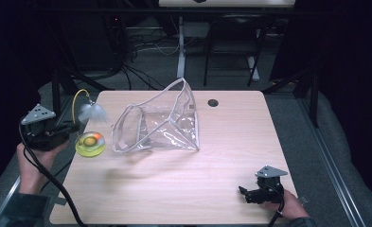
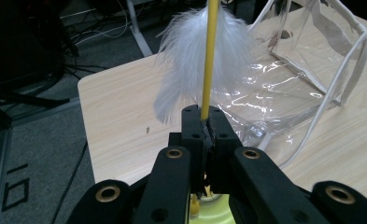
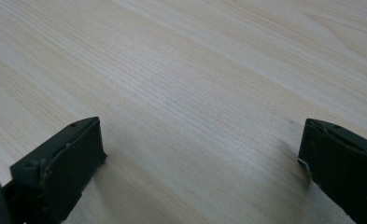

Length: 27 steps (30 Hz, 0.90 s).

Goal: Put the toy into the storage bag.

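We see the left gripper [image 1: 69,126] at the left edge of the table [image 1: 183,189], its jaws pinched tight on a thin yellow wand [image 2: 208,60] — the stem rises straight from between the closed pads in the left gripper view. In the high view the wand arcs up and over, and a white feather tuft [image 1: 93,112] hangs from its far end, just above the tabletop. Below the gripper's jaws sits a round yellow-green toy base [image 1: 90,143], near the table's left edge. Just right of the feather lies a clear plastic pouch [image 1: 160,123] with white trim, its mouth gaping toward the left. The right gripper [image 1: 243,193] rests low at the near right of the table — its jaws stand wide apart over bare wood, holding nothing.
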### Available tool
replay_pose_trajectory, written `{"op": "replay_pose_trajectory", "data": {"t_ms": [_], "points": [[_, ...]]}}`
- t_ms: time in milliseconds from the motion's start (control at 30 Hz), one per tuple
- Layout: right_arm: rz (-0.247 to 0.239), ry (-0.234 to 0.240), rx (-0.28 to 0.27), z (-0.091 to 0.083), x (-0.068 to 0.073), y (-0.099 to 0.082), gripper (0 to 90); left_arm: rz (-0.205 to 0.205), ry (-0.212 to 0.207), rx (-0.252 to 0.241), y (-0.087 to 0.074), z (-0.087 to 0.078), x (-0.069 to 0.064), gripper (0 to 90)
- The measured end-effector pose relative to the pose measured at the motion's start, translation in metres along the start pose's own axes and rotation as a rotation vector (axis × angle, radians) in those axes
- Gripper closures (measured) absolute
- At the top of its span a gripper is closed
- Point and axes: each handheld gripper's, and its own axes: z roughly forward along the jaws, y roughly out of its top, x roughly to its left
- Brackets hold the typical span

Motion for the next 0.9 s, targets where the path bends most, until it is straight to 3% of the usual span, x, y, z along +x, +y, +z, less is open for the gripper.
{"op": "replay_pose_trajectory", "data": {"t_ms": [500, 900], "points": [[-0.002, -0.003, 0.005, -0.001, 0.0, 0.0, 0.0, 0.024, -0.005, -0.029, 0.016, -0.007, -0.004, 87.9], [0.0, -0.002, 0.005, 0.0, 0.0, 0.0, 0.0, 0.071, -0.019, -0.024, 0.037, -0.008, -0.01, 87.9]]}}
